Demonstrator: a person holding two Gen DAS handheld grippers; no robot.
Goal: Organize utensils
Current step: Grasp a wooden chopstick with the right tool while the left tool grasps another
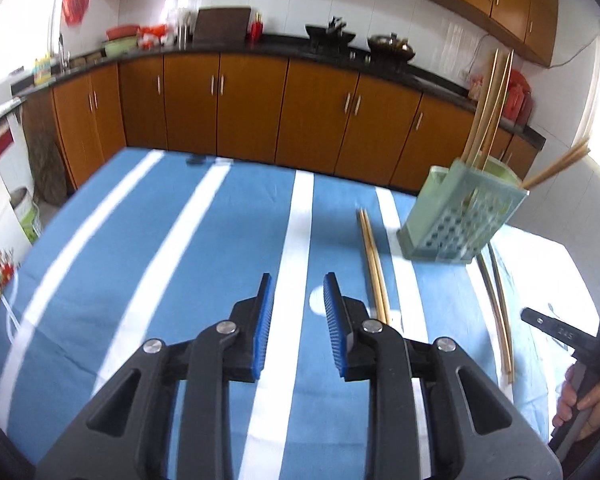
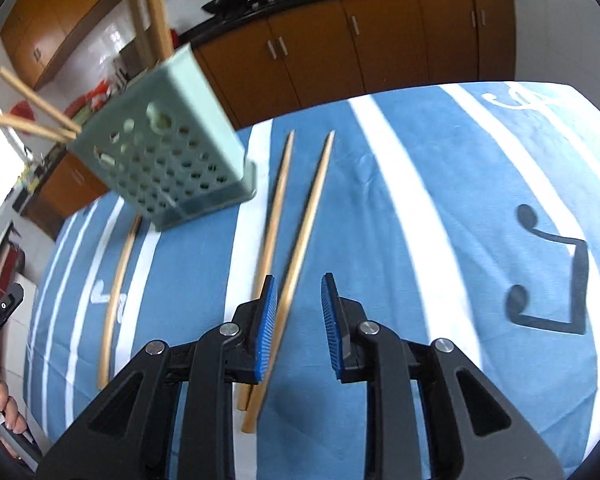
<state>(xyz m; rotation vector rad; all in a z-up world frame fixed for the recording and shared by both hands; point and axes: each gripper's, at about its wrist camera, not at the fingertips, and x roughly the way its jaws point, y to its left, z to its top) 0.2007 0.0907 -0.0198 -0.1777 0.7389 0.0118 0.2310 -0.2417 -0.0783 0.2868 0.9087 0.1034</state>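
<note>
On the left wrist view I had my left gripper (image 1: 296, 292) hanging over the blue cloth with white stripes (image 1: 160, 248), its blue pads spread apart with only cloth showing between them. Just to the right of it a pair of chopsticks (image 1: 374, 264) lay close together on the cloth, running toward the far edge of the table. Further right stood the pale green perforated holder (image 1: 460, 216), tilted in the fisheye, with several chopsticks (image 1: 488, 104) already sticking out of its top. Two more chopsticks (image 1: 496, 304) lay in front of it, near the table's right edge. At the frame's right edge a hand (image 1: 584, 404) held the other gripper's handle; the small marking on it was too blurred for me to read.

On the right wrist view the holder (image 2: 168, 160) sat toward the table's far left, one chopstick (image 2: 118, 300) lying to its left. My right gripper (image 2: 299, 292) was parted too, pinching nothing: a loose pair of chopsticks (image 2: 296, 248) lay under it, one showing in the gap beside the left pad. A black musical note (image 2: 552, 272) was printed on the cloth at right; I could read no words.
</note>
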